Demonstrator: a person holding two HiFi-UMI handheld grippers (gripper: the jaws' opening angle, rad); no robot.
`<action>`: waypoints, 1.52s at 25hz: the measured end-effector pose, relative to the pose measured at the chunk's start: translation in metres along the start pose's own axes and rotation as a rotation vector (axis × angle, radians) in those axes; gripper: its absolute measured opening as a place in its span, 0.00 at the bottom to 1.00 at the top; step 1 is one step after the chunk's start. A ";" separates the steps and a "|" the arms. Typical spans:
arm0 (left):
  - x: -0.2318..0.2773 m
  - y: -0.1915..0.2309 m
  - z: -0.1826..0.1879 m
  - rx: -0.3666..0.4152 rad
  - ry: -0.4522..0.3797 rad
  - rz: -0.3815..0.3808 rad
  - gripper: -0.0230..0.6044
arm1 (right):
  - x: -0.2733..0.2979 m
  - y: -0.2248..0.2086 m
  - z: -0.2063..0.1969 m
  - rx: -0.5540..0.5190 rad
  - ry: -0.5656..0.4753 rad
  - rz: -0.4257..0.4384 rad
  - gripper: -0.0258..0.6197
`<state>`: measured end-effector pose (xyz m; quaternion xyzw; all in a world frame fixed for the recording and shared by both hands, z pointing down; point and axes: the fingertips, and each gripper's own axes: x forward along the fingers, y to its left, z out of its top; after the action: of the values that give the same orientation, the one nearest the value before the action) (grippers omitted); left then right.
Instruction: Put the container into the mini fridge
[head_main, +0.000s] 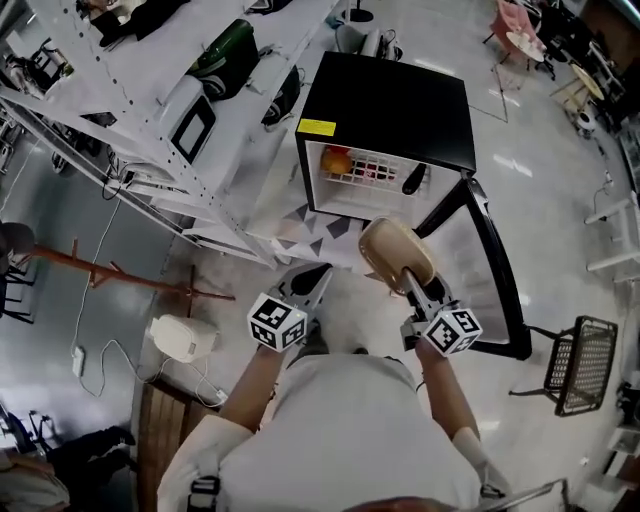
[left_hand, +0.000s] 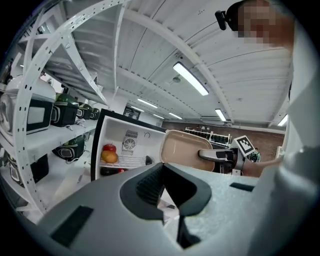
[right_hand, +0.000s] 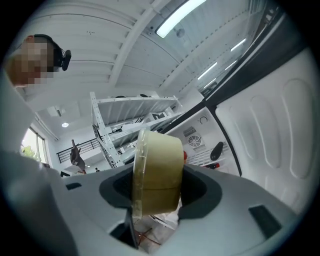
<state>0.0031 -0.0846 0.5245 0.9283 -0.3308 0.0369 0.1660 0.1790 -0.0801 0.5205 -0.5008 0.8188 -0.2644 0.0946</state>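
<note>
The black mini fridge (head_main: 385, 110) stands on the floor ahead, its door (head_main: 490, 270) swung wide to the right. Its white inside (head_main: 365, 175) holds fruit (head_main: 337, 160) on a wire shelf and a dark object (head_main: 414, 180). My right gripper (head_main: 405, 275) is shut on a beige lidded container (head_main: 397, 252), held on its side just before the opening. In the right gripper view the container (right_hand: 157, 170) fills the jaws, with the fridge (right_hand: 202, 145) behind it. My left gripper (head_main: 315, 282) is shut and empty, left of the container (left_hand: 187, 150) and facing the fridge (left_hand: 127, 150).
A white shelving rack (head_main: 190, 110) with appliances and dark bags stands left of the fridge. A black wire basket (head_main: 580, 365) sits on the floor at right. A white appliance (head_main: 182, 338) and a wooden stand (head_main: 110, 270) lie at left.
</note>
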 end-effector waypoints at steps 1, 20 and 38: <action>0.002 0.007 0.001 -0.001 0.004 -0.011 0.04 | 0.005 0.000 0.000 0.003 -0.003 -0.011 0.39; 0.014 0.087 0.002 -0.012 0.080 -0.164 0.04 | 0.083 -0.046 -0.016 0.306 -0.110 -0.209 0.38; 0.025 0.102 0.006 -0.038 0.088 -0.106 0.04 | 0.161 -0.117 -0.039 0.615 -0.171 -0.265 0.38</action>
<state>-0.0414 -0.1761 0.5520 0.9386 -0.2743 0.0626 0.1995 0.1755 -0.2492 0.6327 -0.5712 0.6176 -0.4659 0.2744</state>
